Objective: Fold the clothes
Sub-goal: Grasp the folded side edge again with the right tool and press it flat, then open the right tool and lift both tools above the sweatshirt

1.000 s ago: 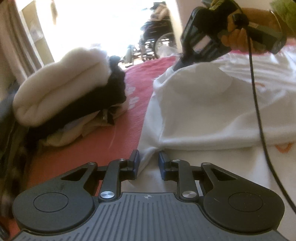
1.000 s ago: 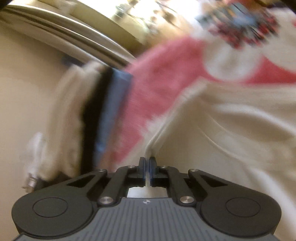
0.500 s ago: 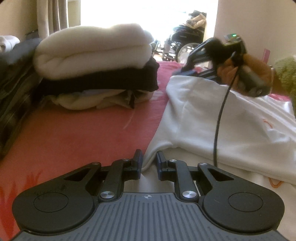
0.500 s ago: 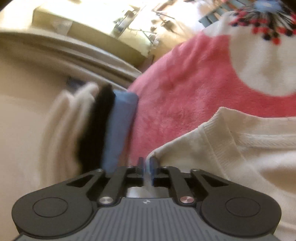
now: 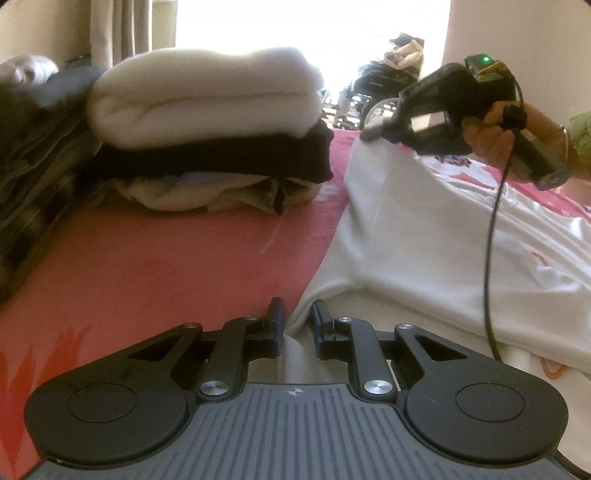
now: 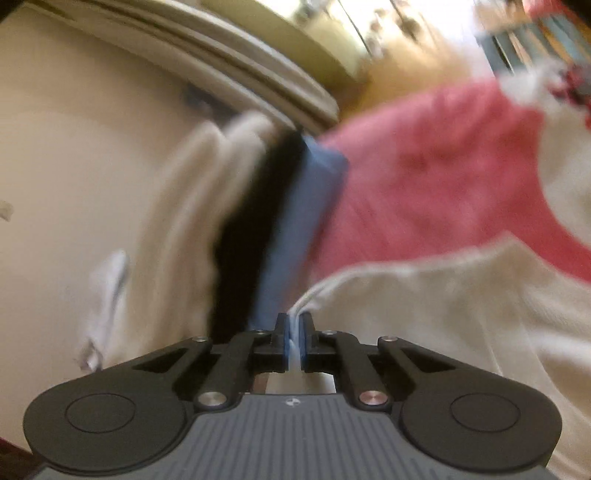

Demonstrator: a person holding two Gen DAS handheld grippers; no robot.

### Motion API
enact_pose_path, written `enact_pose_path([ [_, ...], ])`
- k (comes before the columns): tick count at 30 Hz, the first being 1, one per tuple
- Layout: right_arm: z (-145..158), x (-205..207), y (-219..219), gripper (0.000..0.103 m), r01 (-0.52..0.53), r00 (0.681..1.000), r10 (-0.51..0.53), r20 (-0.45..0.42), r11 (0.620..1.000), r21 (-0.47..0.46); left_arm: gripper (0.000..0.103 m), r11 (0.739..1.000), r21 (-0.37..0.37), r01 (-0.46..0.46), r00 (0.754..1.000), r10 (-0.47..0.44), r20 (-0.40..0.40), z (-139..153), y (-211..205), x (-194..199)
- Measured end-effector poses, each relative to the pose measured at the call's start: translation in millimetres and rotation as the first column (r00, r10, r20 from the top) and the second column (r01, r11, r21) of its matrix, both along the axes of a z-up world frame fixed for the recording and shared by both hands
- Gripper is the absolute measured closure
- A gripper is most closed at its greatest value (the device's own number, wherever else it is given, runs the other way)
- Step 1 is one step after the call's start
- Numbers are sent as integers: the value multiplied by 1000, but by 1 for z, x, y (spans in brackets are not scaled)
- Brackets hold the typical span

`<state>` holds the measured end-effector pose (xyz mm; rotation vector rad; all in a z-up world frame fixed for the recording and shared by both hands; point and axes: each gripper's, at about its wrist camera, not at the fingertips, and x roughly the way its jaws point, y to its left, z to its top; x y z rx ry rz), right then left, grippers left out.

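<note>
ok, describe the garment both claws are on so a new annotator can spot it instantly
On the pink bedspread, right of the stack of folded clothes, lies a white shirt spread flat. The left claw straddles its near corner; the right claw pinches its far edge. Unlike the stack, it is loose, unfolded, with orange marks.

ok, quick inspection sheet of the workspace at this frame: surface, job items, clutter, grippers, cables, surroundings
Surface: pink blanket, patterned at the edges.
Job's things: white shirt spread out, held at two points.
Clutter: folded stack, cream over black over light pieces; dark plaid fabric beside it.
Grippers: left gripper has shirt cloth between its fingers, which stand apart; right gripper shut on a shirt edge.
Cables: black cable hangs from the right gripper across the shirt.
Surroundings: bright doorway with wheelchair; curtain.
</note>
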<state>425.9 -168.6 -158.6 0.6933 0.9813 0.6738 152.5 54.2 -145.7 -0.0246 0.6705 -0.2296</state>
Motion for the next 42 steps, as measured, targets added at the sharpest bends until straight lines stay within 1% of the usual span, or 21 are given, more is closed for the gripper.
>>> enact_pose_path([
  [1, -2, 1, 0, 97, 30, 999, -31, 13, 999, 28, 87, 1000, -8, -8, 1000, 8, -3, 0, 2, 0],
  [4, -7, 3, 4, 97, 40, 999, -40, 9, 999, 27, 87, 1000, -9, -14, 1000, 14, -7, 2, 5, 0],
  [7, -11, 5, 8, 97, 50, 999, -50, 4, 998, 27, 86, 997, 72, 38, 999, -40, 31, 9, -2, -2],
  [10, -16, 7, 12, 97, 60, 998, -60, 0, 998, 27, 79, 983, 157, 94, 993, -105, 61, 12, -11, -1],
  [14, -22, 9, 18, 97, 73, 997, -73, -6, 997, 26, 82, 963, 224, 151, 984, -168, 57, 6, -25, 9],
  [15, -24, 10, 19, 97, 76, 997, -76, -7, 997, 26, 95, 966, 216, 144, 985, -160, 60, 6, -24, 10],
  [16, -25, 11, 21, 97, 78, 997, -78, -8, 997, 27, 99, 972, 197, 125, 988, -139, 60, 6, -22, 11],
  [20, -28, 17, 30, 96, 69, 997, -70, 15, 996, 59, 100, 997, 79, 28, 1000, -29, 11, 4, -7, 10],
  [23, -47, 19, 40, 98, 84, 996, -84, -32, 996, 4, 100, 999, 38, -1, 1000, 2, -14, 1, -1, 10],
  [24, -51, 18, 38, 98, 101, 994, -100, -35, 995, 15, 100, 1000, 31, -5, 1000, 6, -16, 1, 0, 10],
  [25, -49, 17, 33, 96, 120, 992, -118, -47, 992, 42, 100, 1000, 23, -9, 1000, 9, -18, 1, 1, 10],
  [27, -38, 12, 17, 77, 171, 985, -169, -35, 983, 65, 100, 1000, 9, -14, 1000, 15, -21, 1, 2, 10],
  [30, -9, -5, -13, 77, 222, 972, -226, 67, 973, 56, 100, 1000, -8, -20, 1000, 20, -19, -1, 4, 11],
  [31, 3, -14, -18, 78, 203, 972, -205, 112, 979, 26, 100, 1000, -13, -23, 1000, 23, -19, -2, 4, 11],
  [32, 14, -21, -16, 85, 154, 976, -149, 161, 988, -21, 100, 1000, -17, -26, 1000, 25, -19, -2, 5, 11],
  [33, 25, -31, -8, 95, 71, 975, -48, 217, 992, -99, 100, 999, -19, -28, 999, 28, -18, -2, 5, 11],
  [34, 29, -37, 3, 96, -1, 969, 43, 244, 985, -172, 100, 999, -20, -31, 999, 30, -18, -2, 4, 10],
  [37, 25, -48, 49, 100, -194, 927, 286, 242, 919, -343, 99, 999, -11, -35, 999, 35, -15, -3, 3, 10],
  [40, 2, -42, 91, 103, -208, 908, 356, 219, 839, -502, 98, 999, 3, -45, 999, 45, -11, -3, 3, 7],
  [41, -5, -38, 100, 103, -196, 905, 360, 226, 826, -529, 97, 999, 8, -49, 999, 49, -9, -4, 3, 6],
  [42, -8, -33, 105, 103, -177, 912, 336, 234, 839, -514, 97, 998, 11, -54, 999, 54, -7, -4, 4, 5],
])
